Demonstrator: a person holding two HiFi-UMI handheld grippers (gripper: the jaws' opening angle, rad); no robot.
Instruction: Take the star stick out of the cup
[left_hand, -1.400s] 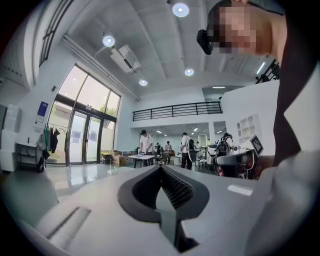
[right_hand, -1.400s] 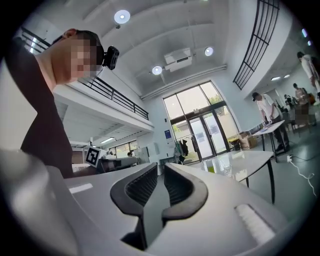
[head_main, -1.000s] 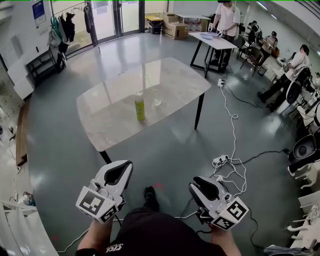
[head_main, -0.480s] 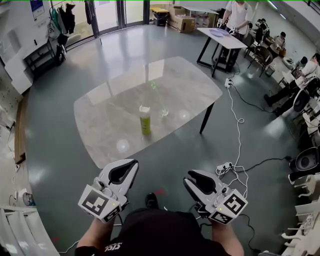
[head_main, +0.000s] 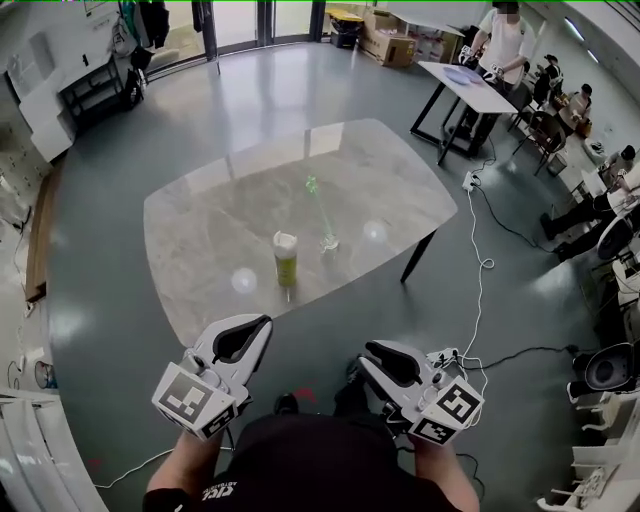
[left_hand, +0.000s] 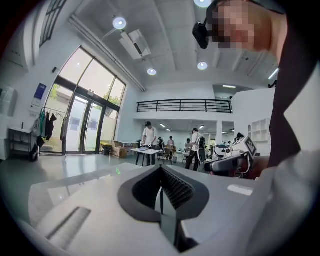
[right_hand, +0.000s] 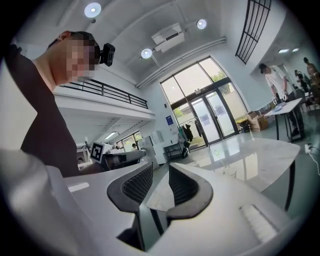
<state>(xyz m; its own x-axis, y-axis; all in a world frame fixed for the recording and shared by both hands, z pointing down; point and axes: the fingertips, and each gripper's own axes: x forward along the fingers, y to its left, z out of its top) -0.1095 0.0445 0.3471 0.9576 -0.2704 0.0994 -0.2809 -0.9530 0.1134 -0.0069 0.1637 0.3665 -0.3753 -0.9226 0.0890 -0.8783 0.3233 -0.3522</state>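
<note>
While both grippers hung low at the frame's bottom, well short of the table (head_main: 210, 215): left gripper (head_main: 262, 322) clenched, empty; right gripper (head_main: 368, 350) parted, empty. Star stick (head_main: 316, 205) stood in clear cup (head_main: 329, 242), frame centre, beside yellow-green bottle (head_main: 286, 258).

Holds left claw (head_main: 243, 338) low, pointing forward, jaws together; holds right claw (head_main: 384, 360) level beside it, jaws apart, nothing between.
</note>
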